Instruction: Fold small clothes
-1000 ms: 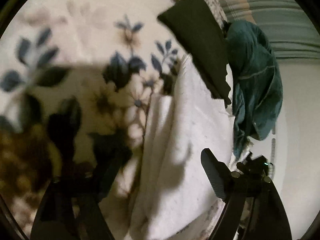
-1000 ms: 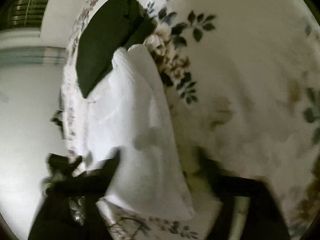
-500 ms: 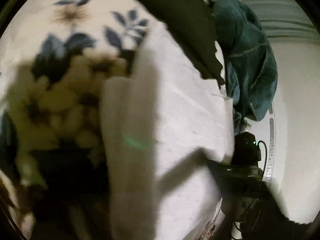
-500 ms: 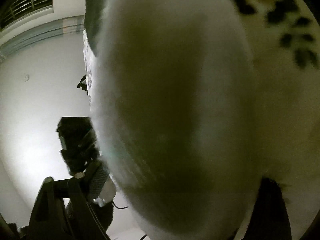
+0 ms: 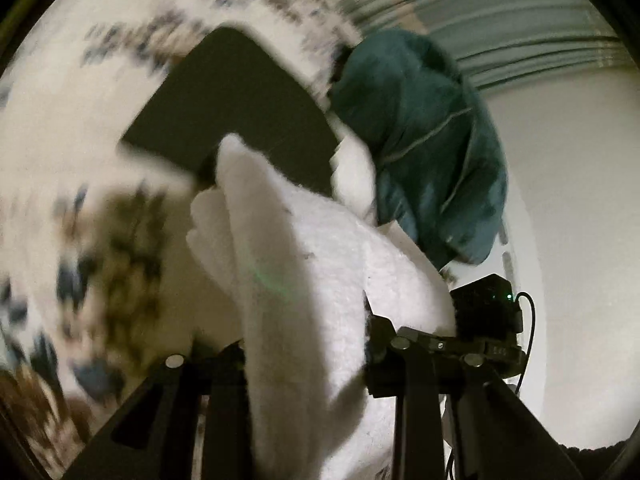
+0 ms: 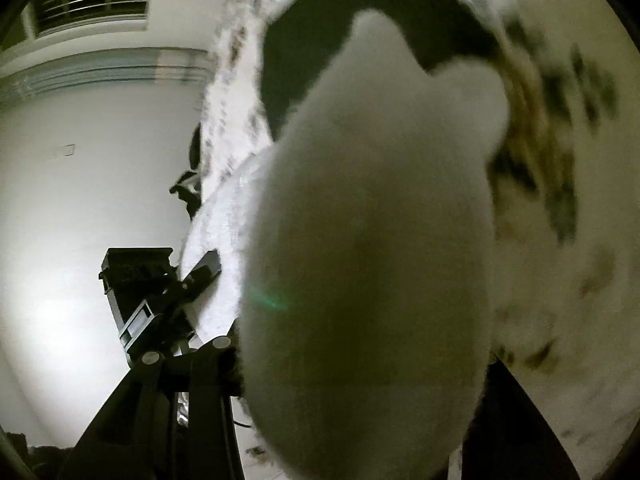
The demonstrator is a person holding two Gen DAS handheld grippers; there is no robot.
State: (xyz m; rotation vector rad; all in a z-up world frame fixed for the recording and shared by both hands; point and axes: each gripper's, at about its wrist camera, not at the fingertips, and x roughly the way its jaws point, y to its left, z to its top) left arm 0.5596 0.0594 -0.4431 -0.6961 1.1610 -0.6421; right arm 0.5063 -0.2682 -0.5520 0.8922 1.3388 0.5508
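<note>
Slippage is the main risk. The white garment (image 5: 304, 280) hangs lifted off the floral bed (image 5: 52, 152), pinched in both tools near the bed's right edge. The left tool (image 5: 308, 344) is clamped on thick bunched fabric, and the right tool (image 6: 360, 360) also appears closed on it, though the cloth fills that view and hides 1 finger. If either grip holds only the outer layer, the layers may slide apart and the fold could open. Beyond it, the folded dark cloth (image 5: 236, 108) lies close, and the teal garment (image 5: 424, 140) drapes over the right edge; a swinging hem could drag either.
</note>
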